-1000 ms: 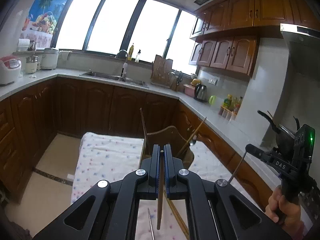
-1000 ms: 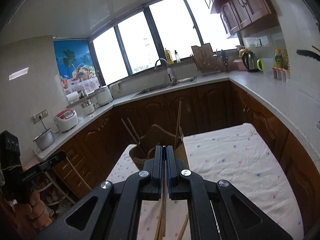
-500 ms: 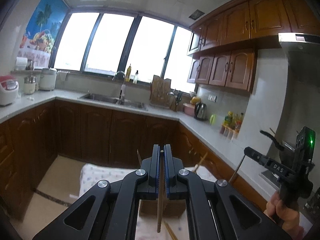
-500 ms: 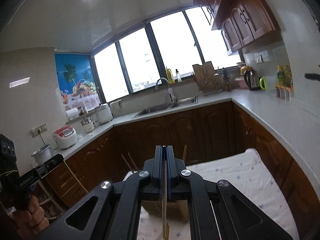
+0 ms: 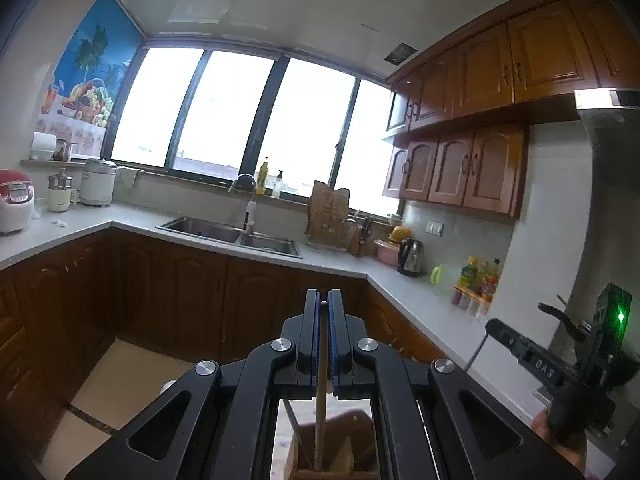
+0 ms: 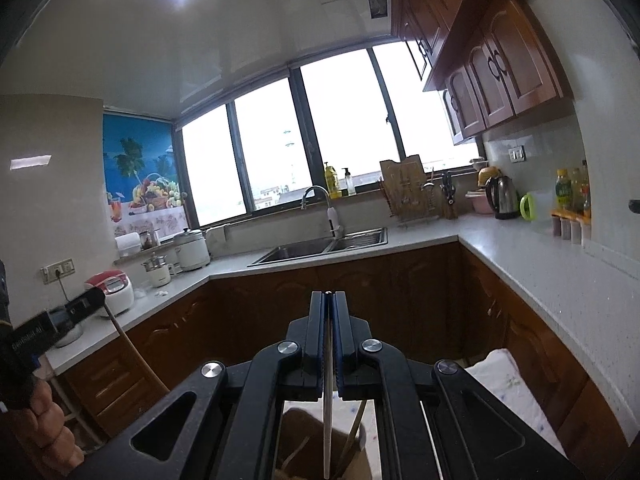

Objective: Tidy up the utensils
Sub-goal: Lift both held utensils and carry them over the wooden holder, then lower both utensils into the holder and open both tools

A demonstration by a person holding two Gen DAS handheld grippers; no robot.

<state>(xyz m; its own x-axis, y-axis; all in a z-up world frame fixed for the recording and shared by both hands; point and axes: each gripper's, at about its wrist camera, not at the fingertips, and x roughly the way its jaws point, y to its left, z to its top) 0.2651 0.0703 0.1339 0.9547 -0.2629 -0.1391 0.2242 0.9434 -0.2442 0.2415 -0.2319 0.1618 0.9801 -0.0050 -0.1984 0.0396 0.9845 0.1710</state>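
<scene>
Kitchen, grey countertop, steel sink, wooden cabinets

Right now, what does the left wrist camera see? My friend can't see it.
The left gripper is shut on a wooden chopstick hanging down over a wooden holder. Behind are a kitchen sink and windows; the right gripper is at the right edge.

Wooden chopstick looking matt, metal chopstick showing a dull sheen; worktop reading as smooth speckled stone, cabinets showing glossy dark wood.
</scene>
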